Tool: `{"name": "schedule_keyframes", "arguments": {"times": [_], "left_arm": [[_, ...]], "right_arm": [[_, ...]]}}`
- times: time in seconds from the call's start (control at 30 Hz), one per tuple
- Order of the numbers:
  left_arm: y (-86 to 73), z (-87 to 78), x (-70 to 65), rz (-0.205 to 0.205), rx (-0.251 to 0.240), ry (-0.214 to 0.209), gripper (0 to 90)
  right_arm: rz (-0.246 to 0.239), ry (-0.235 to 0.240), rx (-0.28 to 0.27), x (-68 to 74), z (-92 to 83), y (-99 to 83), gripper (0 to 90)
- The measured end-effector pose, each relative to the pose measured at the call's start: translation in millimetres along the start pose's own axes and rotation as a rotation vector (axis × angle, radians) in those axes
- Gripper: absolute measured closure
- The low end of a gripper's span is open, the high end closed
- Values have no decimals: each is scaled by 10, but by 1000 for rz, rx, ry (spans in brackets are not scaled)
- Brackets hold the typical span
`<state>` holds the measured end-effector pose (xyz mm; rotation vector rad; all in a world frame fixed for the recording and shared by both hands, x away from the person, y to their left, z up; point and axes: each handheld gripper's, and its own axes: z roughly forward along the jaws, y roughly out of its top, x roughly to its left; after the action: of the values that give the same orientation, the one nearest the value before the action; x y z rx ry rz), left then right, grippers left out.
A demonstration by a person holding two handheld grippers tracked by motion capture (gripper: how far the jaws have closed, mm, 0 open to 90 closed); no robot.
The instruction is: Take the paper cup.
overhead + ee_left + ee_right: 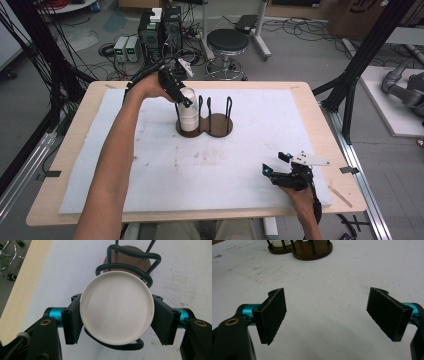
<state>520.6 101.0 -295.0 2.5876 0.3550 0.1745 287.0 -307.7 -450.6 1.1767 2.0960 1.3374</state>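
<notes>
A white cup (189,117) stands in the left ring of a brown two-ring holder (220,127) with black wire loops, at the middle back of the table. My left gripper (182,100) reaches down over it from the far left. In the left gripper view both pads (72,322) lie against the sides of the cup's round top (116,302), with the holder's wire loops (127,263) behind it. My right gripper (276,163) rests near the front right of the mat, open, with only bare mat between its jaws (327,315). The holder (312,250) lies far ahead of it.
A white mat (150,170) covers most of the wooden table (70,165). The holder's right ring (220,107) holds nothing. Beyond the far edge stand a black stool (227,42) and computer boxes (155,30). Black frame posts (350,85) rise at the right.
</notes>
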Motion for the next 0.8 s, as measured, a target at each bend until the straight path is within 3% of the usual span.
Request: {"name": "schedule_keyframes", "arguments": {"times": [0.6,0.8], "left_arm": [[215,-405,-56,16,-56,51,346],[251,-500,-71,20,-54,58,347]], "right_arm": [[-5,-2,-6,-1,-2,-2,165],[0,1,-6,1,-5,-2,165]]}}
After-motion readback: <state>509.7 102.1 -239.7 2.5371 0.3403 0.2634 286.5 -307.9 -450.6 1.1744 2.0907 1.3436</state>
